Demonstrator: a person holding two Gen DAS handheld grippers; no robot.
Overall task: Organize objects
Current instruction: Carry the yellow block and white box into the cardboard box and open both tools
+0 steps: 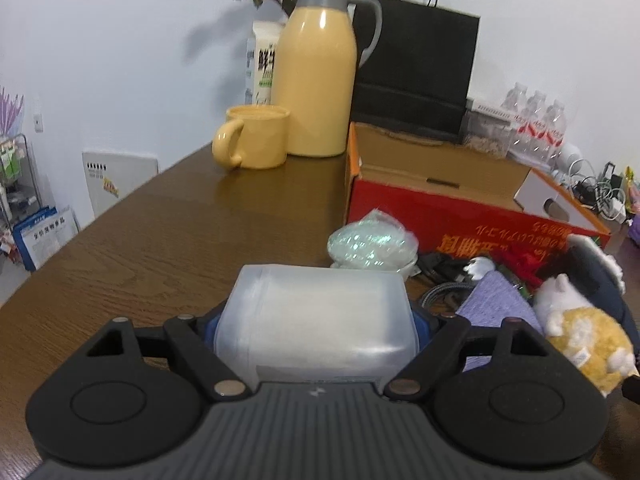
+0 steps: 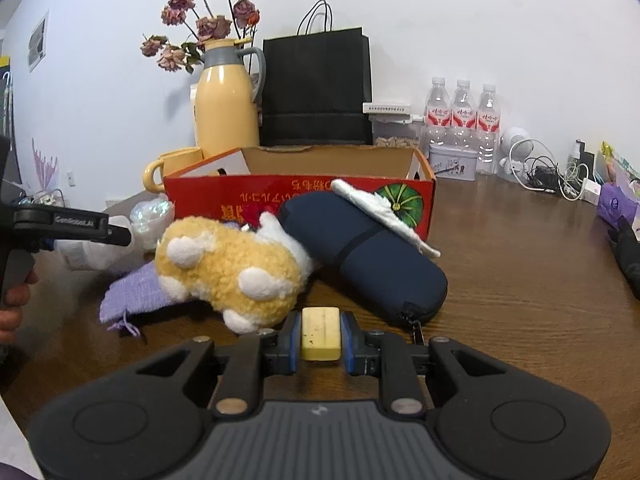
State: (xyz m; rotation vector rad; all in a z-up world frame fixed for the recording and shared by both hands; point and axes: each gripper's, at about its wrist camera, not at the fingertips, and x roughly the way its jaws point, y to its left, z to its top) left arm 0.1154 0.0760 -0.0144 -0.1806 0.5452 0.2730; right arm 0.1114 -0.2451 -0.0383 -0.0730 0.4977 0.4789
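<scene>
Together on one wooden table, one orange box at twelve o'clock, three water bottles at one o'clock, one plush toy, one navy pouch, right gripper clamped on one yellow block, left gripper pads against one translucent container.

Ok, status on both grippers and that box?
Left gripper around translucent jar, grip unconfirmed. Right gripper shut on yellow block. Red box open; plush toy, navy pouch in front.
</scene>
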